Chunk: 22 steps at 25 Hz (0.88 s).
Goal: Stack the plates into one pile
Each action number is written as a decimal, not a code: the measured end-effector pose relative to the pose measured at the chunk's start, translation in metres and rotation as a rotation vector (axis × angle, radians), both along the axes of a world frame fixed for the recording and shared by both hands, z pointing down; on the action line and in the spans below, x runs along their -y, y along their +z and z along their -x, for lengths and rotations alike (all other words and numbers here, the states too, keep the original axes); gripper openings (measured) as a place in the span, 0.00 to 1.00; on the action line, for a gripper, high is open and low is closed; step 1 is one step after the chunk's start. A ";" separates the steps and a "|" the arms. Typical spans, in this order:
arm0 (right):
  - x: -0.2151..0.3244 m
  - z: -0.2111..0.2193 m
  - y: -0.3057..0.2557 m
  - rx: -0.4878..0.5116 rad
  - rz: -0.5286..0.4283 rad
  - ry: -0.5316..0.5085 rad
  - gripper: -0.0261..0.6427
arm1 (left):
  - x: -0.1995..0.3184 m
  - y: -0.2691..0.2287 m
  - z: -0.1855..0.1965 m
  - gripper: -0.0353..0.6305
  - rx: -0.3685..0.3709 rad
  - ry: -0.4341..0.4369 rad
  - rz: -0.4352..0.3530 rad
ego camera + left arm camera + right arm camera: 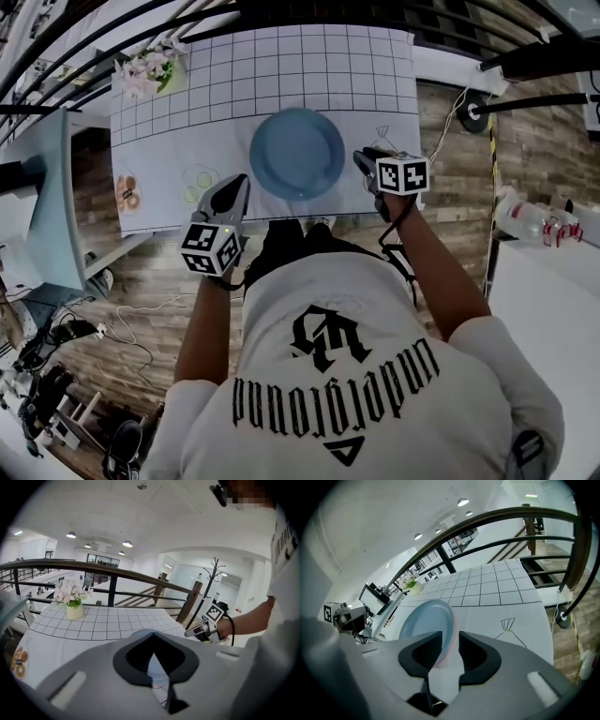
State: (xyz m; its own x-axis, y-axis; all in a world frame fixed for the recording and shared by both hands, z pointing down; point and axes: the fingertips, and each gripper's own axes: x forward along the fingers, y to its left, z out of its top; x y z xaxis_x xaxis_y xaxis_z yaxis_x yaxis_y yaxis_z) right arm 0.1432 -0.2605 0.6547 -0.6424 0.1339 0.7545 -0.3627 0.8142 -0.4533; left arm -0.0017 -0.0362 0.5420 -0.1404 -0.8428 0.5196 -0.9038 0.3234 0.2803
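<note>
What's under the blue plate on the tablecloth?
A pink plate: its rim peeks out beneath the blue plate in the right gripper view. The blue plate covers the rest, so any further plates and the tablecloth below it are hidden.

The person's white shirt (347, 375), filling the lower half of the head view, carries black gothic lettering (336, 389) that lies upside down in the frame and seems to read "underground". Just above it in the frame sits a black emblem (326, 336) whose letters I can't make out. The cubes on the left gripper (240, 183) and the right gripper (360, 157) show only black-and-white square code patterns.
</note>
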 end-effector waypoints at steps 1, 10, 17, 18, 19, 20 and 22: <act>0.001 -0.001 -0.004 0.007 -0.011 -0.010 0.18 | 0.002 -0.004 -0.002 0.13 0.003 -0.005 -0.009; 0.003 -0.010 -0.071 0.127 -0.135 -0.094 0.18 | 0.014 -0.045 -0.032 0.13 0.069 -0.014 -0.074; -0.002 -0.005 -0.145 0.283 -0.220 -0.154 0.18 | 0.022 -0.076 -0.047 0.13 0.137 -0.010 -0.121; -0.004 -0.005 -0.154 0.304 -0.228 -0.163 0.18 | 0.023 -0.081 -0.049 0.13 0.146 -0.008 -0.130; -0.006 -0.005 -0.163 0.323 -0.237 -0.175 0.18 | 0.024 -0.086 -0.051 0.13 0.153 -0.006 -0.139; -0.009 -0.006 -0.172 0.341 -0.247 -0.190 0.18 | 0.025 -0.091 -0.053 0.13 0.160 -0.004 -0.146; -0.016 -0.007 -0.187 0.373 -0.270 -0.225 0.18 | 0.026 -0.099 -0.056 0.13 0.174 -0.002 -0.156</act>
